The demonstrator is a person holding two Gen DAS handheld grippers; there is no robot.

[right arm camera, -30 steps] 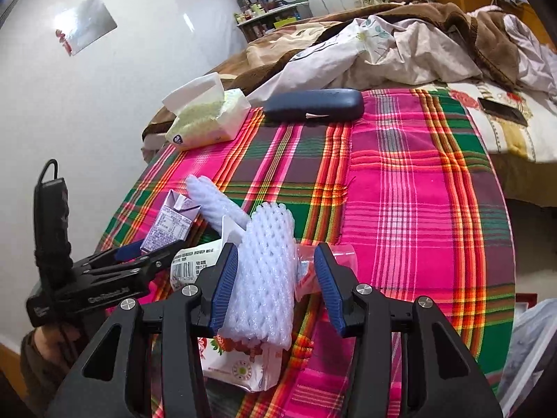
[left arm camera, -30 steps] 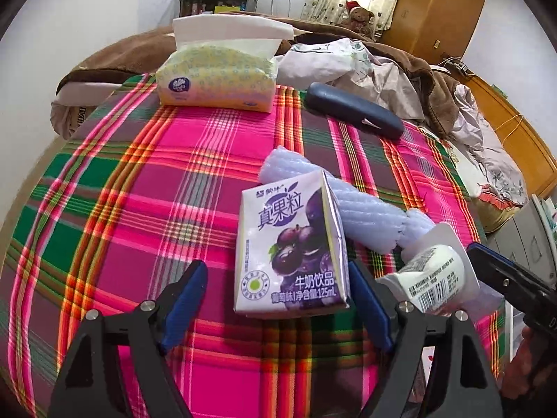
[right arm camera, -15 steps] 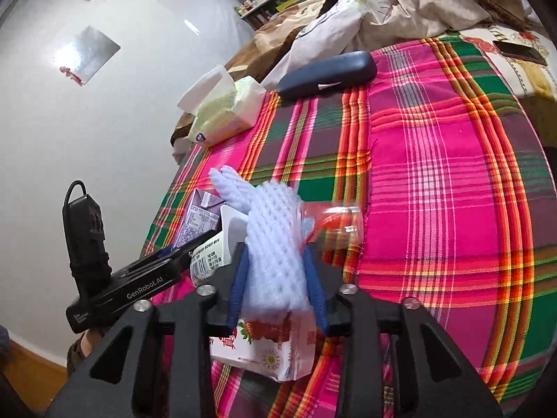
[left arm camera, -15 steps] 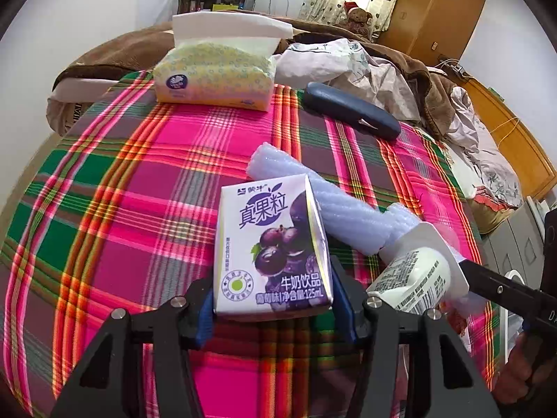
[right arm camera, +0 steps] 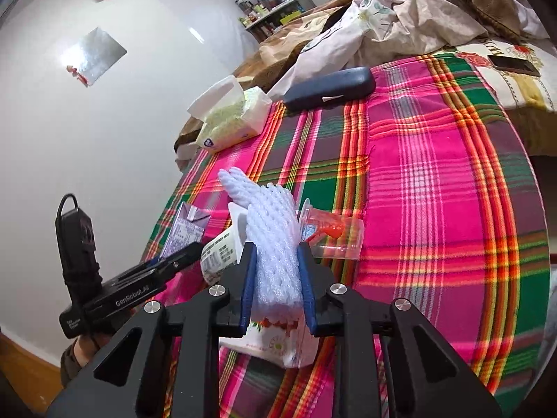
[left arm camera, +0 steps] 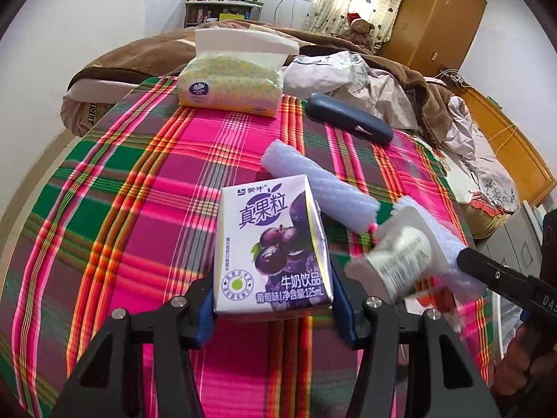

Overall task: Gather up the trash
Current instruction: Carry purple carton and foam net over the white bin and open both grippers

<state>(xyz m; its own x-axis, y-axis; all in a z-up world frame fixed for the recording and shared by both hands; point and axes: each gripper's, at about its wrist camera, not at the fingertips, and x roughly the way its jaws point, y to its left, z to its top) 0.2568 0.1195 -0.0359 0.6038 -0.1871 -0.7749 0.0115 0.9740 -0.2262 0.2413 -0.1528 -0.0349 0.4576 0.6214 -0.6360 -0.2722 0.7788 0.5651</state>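
My left gripper is shut on a purple grape milk carton, holding it just above the plaid tablecloth. My right gripper is shut on a white foam net sleeve, lifted off the cloth. A second foam sleeve lies behind the carton. A white yogurt cup and a clear plastic cup with red residue sit beside the held sleeve. A flat printed wrapper lies under the right gripper. The carton also shows in the right wrist view.
A tissue pack and a dark blue glasses case lie at the far side of the table. Beyond is a bed with rumpled bedding and a phone. A white wall is on the left.
Both grippers closed, the left on the milk carton, the right on the foam sleeve. Both have lifted slightly, and the yogurt cup shifted beside the raised sleeve.
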